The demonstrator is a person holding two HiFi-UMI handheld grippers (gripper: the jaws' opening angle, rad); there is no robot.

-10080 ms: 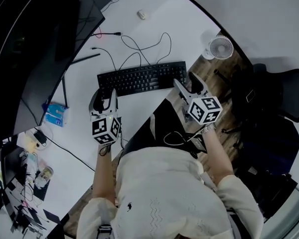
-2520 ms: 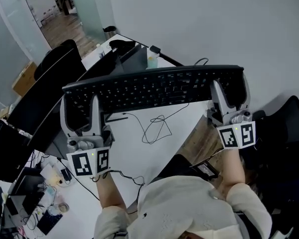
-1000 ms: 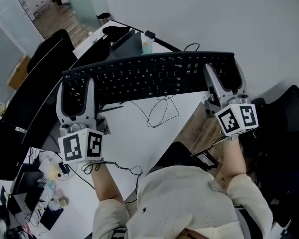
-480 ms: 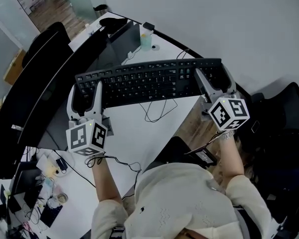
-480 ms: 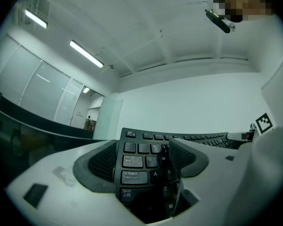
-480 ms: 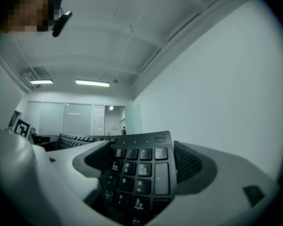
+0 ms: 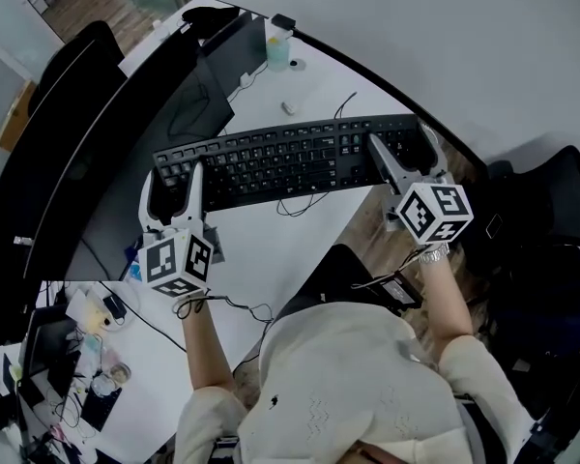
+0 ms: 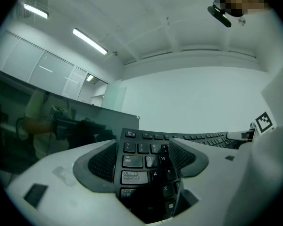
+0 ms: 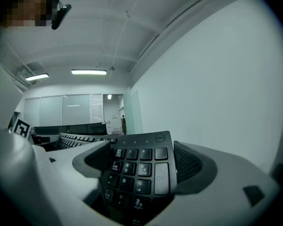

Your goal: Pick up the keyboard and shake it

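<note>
black keyboard held off the white desk, over its right edge. left gripper clamped on the caps-lock end, right gripper clamped on the numpad end; end grips presumably for balance during shaking. cable hanging slack beneath.

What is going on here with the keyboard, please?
A person holds a black keyboard between two hand-held grippers. The left gripper has its jaws shut on the end with the letter keys, and the right gripper has its jaws shut on the number pad end. The keyboard is up off the white desk, with its cable hanging below it.
</note>
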